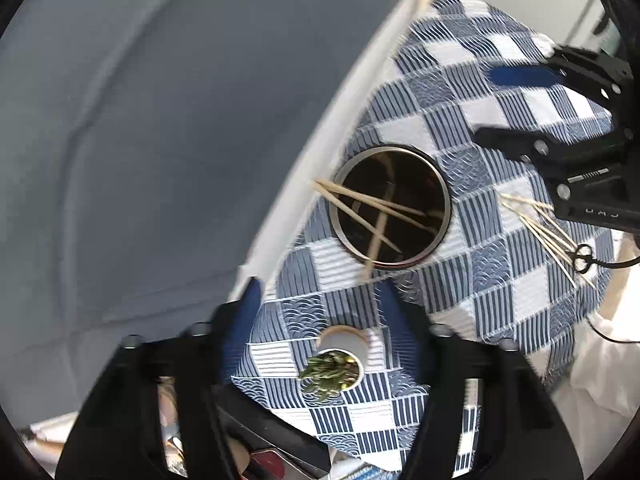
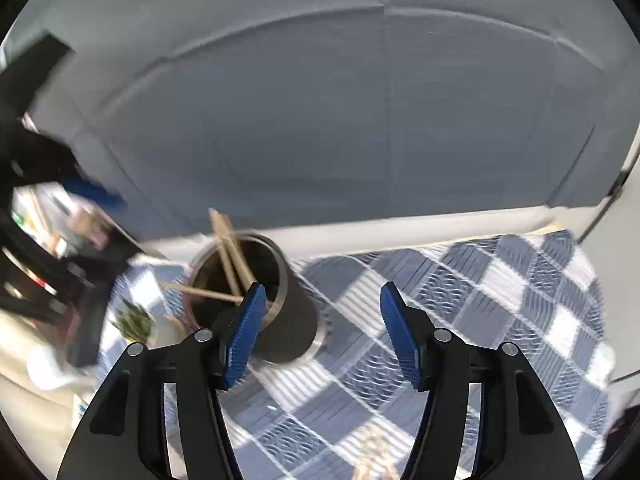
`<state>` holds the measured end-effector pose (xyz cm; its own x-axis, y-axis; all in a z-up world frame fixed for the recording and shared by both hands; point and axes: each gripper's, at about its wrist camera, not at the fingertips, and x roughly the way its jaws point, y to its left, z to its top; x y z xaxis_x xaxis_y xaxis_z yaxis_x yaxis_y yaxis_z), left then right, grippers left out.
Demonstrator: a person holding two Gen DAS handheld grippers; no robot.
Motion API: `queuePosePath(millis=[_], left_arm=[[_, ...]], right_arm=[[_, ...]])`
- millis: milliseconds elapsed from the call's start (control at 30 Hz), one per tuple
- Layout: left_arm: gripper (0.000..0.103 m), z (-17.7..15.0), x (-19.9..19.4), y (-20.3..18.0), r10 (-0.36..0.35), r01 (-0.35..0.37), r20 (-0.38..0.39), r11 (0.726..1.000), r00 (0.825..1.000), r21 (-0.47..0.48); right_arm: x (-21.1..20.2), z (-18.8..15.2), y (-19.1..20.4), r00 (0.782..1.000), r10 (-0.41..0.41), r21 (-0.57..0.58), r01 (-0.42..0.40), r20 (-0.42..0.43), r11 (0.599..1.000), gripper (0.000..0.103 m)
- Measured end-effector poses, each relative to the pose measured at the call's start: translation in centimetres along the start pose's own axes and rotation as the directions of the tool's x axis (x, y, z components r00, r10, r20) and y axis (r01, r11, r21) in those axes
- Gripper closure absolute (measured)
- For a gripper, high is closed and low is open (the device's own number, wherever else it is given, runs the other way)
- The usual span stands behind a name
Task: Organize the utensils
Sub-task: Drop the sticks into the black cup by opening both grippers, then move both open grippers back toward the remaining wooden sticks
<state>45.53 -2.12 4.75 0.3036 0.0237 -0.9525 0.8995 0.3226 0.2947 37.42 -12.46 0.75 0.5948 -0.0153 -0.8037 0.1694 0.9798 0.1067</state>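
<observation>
A blue-and-white checked cloth (image 1: 500, 296) is spread before a grey wall. On it a dark metal cup (image 1: 390, 206) is stood with several chopsticks (image 1: 372, 208) inside, while more chopsticks (image 1: 540, 228) are left loose beside it. Both the left gripper (image 1: 320, 312) and right gripper (image 2: 322, 332) are held spread, nothing grasped.

The left wrist camera looked steeply down on the checked cloth (image 1: 500, 240) from above, close over the metal cup (image 1: 391, 206), seeing straight into its mouth. The right wrist camera sat lower and nearer the cloth (image 2: 460, 312), facing across it toward the grey wall (image 2: 360, 120), catching the cup (image 2: 256, 304) side-on. Both views shared cup, cloth and the small plant pot (image 1: 336, 364) (image 2: 134, 320).
</observation>
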Motion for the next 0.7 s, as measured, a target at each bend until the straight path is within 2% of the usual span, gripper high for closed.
queuePosePath(millis=[67, 100, 267, 367, 500, 600, 700], left_arm=[[0.024, -0.6, -0.8, 0.7, 0.044, -0.043, 0.017, 0.999, 0.999, -0.031], [0.022, -0.8, -1.1, 0.9, 0.058, -0.057, 0.022, 0.997, 0.998, -0.045], [0.02, -2.4, -2.9, 1.3, 0.073, -0.068, 0.041, 0.992, 0.996, -0.108], [0.02, -3.7, -4.2, 1.1, 0.115, -0.103, 0.07, 0.983, 0.991, -0.151], [0.02, -5.6, -4.9, 0.9, 0.1, -0.082, 0.067, 0.97, 0.993, -0.23], [0.02, -7.4, -5.0, 0.2, 0.127, -0.105, 0.058, 0.952, 0.99, -0.286], [0.02, -9.2, -4.9, -0.3, 0.105, -0.079, 0.055, 0.931, 0.993, -0.356]], right_arm=[[-0.5, -0.2, -0.1, 1.0, -0.02, -0.023, 0.02, 0.001, 1.0, 0.018], [-0.7, -0.2, -0.2, 1.0, -0.029, -0.035, 0.029, -0.001, 0.999, 0.018], [-1.1, -1.2, -0.1, 0.997, -0.067, -0.12, 0.06, -0.05, 0.991, 0.018], [-1.6, -1.8, -0.2, 0.993, -0.099, -0.177, 0.087, -0.06, 0.98, 0.017], [-1.6, -3.0, -1.4, 0.988, -0.113, -0.219, 0.088, -0.101, 0.972, 0.017], [-1.4, -4.6, -2.6, 0.983, -0.12, -0.239, 0.084, -0.14, 0.967, 0.017], [-1.0, -6.6, -3.6, 0.975, -0.126, -0.267, 0.074, -0.184, 0.961, 0.017]])
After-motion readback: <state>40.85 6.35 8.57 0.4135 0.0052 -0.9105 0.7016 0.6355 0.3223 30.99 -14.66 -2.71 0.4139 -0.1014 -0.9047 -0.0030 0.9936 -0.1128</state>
